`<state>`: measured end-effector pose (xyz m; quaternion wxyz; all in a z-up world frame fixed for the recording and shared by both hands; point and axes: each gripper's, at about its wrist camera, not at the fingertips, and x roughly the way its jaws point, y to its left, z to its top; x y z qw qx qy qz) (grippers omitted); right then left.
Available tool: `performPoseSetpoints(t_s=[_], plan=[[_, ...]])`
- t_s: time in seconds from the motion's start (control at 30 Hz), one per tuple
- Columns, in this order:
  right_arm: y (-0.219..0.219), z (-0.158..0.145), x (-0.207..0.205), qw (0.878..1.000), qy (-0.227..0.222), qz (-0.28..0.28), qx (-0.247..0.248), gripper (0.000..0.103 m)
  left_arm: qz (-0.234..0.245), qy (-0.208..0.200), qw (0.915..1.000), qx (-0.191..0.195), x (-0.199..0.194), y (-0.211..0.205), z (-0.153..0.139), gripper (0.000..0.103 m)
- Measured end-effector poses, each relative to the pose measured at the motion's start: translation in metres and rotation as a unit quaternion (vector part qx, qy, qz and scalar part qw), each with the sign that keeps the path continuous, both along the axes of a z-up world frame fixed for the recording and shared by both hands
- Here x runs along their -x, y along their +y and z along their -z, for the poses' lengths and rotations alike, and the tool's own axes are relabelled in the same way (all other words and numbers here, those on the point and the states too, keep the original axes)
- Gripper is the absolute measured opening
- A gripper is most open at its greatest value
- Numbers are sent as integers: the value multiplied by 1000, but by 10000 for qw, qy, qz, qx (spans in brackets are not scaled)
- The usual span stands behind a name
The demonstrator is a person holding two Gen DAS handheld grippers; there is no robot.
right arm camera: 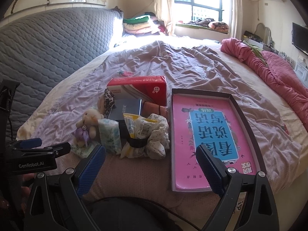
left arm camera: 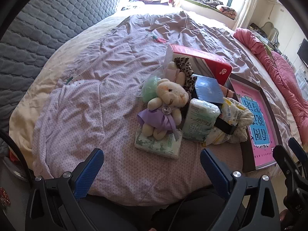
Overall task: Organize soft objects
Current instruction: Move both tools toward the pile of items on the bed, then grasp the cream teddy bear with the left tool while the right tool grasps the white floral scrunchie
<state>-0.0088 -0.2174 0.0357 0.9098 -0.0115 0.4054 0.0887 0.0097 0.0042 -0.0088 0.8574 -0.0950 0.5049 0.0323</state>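
1. From where I sit, nothing looks sorted yet. The soft things lie in one heap on the bed (left arm camera: 80, 100), just left of the shallow tray (right arm camera: 243, 113), which holds only a pink book (right arm camera: 207, 132).
2. My left gripper (left arm camera: 152, 165) hangs above the near edge of the bed with its jaws spread wide and nothing between them. My right gripper (right arm camera: 151, 159) is the same — wide apart, empty, its right finger over the near end of the tray.
3. The teddy bear (left arm camera: 167, 104) in its purple dress sits on a flat tissue pack (left arm camera: 159, 144) at the front of the heap, nearest the left gripper. Beside it a second tissue pack (left arm camera: 200, 121) stands on end, and a yellow packet bundle (right arm camera: 138, 134) with a black band touches a floral cloth (right arm camera: 157, 138).
4. Behind them are a leopard-print piece (left arm camera: 184, 67), a dark blue box (left arm camera: 207, 90) and a red box (left arm camera: 202, 61) — boxes I would judge not soft.
5. My read: the task is at its start, and every soft item is left to move, the bear the easiest first pick.
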Motion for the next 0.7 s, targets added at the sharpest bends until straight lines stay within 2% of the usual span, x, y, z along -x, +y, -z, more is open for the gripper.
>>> performPoseSetpoints(t_s=[0.23, 0.47, 0.57, 0.7], plan=[[-12, 16, -18, 9997, 148, 137, 103, 95, -147, 308, 9991, 237, -11, 20, 27, 101], [-18, 28, -31, 9993, 296, 164, 138, 95, 0, 159, 9997, 192, -38, 21, 30, 101], [-19, 32, -37, 9992, 361, 151, 127, 95, 103, 171, 9998, 88, -54, 16, 33, 98], [-23, 39, -48, 9986, 510, 129, 57, 95, 335, 401, 9986, 56, -70, 8, 45, 91]])
